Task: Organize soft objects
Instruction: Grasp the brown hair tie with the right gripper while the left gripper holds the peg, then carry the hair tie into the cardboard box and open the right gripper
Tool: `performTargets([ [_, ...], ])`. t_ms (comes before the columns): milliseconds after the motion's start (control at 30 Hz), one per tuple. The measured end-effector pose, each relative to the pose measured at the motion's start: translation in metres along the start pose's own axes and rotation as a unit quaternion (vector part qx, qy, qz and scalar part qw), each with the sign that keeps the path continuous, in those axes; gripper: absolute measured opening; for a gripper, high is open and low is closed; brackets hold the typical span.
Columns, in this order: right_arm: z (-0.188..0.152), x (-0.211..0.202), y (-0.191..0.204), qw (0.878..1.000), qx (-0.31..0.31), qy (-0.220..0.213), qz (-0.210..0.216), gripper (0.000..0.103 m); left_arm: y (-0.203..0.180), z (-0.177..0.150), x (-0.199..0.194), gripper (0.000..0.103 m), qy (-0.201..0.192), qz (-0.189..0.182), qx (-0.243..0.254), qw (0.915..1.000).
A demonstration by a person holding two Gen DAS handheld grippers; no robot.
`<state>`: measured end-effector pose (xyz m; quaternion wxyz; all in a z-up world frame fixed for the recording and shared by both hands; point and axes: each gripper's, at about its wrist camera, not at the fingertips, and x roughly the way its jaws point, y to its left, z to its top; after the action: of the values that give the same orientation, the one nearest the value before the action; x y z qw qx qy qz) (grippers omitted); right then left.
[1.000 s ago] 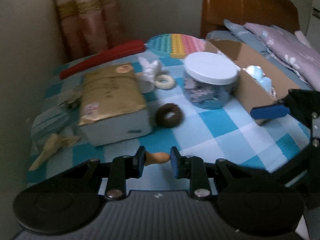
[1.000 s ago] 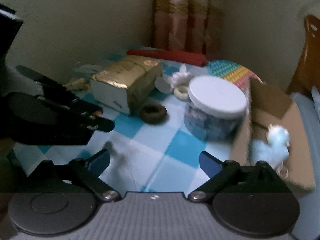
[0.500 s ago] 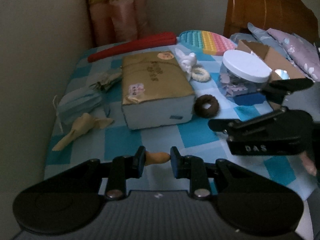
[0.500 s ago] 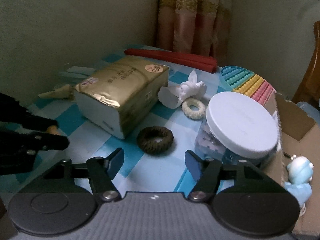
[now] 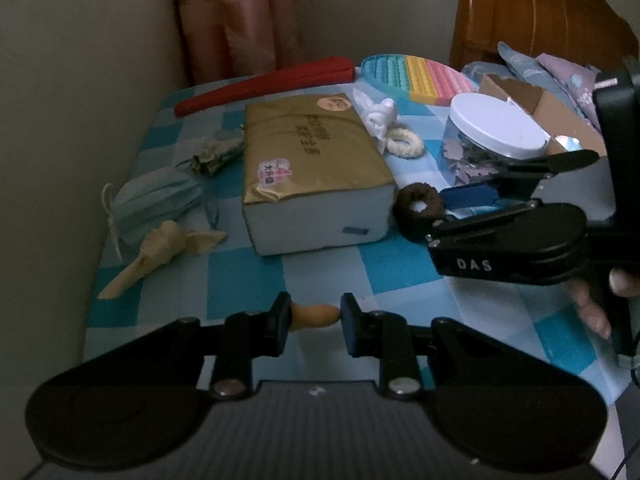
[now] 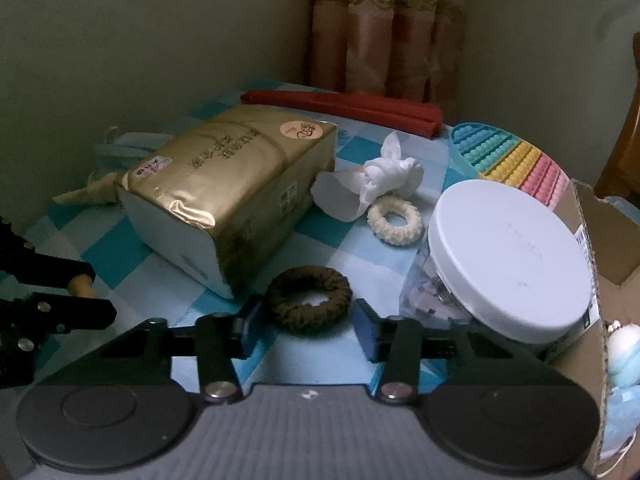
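My left gripper (image 5: 312, 319) is shut on a small tan soft piece (image 5: 314, 316) and holds it above the checked cloth; it also shows in the right wrist view (image 6: 82, 286). My right gripper (image 6: 308, 322) is open, its fingers on either side of a dark brown hair tie (image 6: 309, 299), which lies next to the gold tissue pack (image 6: 228, 188). The hair tie (image 5: 418, 202) and the right gripper (image 5: 460, 204) also show in the left wrist view. A cream hair tie (image 6: 395, 219) and a crumpled white tissue (image 6: 390, 174) lie behind.
A clear jar with a white lid (image 6: 508, 264) stands close on the right, beside a cardboard box (image 6: 600, 232) holding a blue toy (image 6: 622, 354). A rainbow pop mat (image 5: 416, 76), red folded fan (image 5: 264, 84), face mask (image 5: 160, 196), cream cloth piece (image 5: 160, 252) and wall on the left.
My right gripper has moved forward and down until its fingers straddle the brown hair tie, and the fingers have narrowed. My left gripper keeps its hold on the tan piece.
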<state>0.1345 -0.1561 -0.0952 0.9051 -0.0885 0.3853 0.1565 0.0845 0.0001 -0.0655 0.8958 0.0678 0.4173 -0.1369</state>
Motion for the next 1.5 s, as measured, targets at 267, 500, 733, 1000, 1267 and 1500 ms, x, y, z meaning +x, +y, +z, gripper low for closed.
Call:
performTargets([
  [267,-0.003,-0.018,0.001,1.0,0.0,-0.006,-0.001,0.047,-0.003,-0.001,-0.006,0.025,-0.004,0.001,0.003,1.0],
  [500,-0.017,-0.062,0.006,1.0,0.005,-0.013,-0.003,0.046,-0.009,-0.001,-0.024,0.025,-0.015,-0.005,0.022,0.9996],
  [733,-0.028,-0.127,0.0,0.998,0.019,-0.05,-0.02,0.047,-0.016,-0.001,-0.036,0.025,-0.014,-0.019,0.035,0.9991],
  [1000,-0.032,-0.174,-0.053,0.991,0.058,-0.083,-0.092,0.047,-0.039,0.017,-0.048,0.025,-0.031,-0.049,0.059,0.9966],
  [1267,-0.031,-0.149,-0.117,0.986,0.09,-0.064,-0.126,0.047,-0.073,0.048,-0.046,0.025,-0.047,-0.068,0.097,0.9919],
  [1500,-0.034,-0.127,-0.14,0.986,0.102,-0.071,-0.115,0.081,-0.099,0.067,-0.033,0.025,-0.043,-0.079,0.123,0.9883],
])
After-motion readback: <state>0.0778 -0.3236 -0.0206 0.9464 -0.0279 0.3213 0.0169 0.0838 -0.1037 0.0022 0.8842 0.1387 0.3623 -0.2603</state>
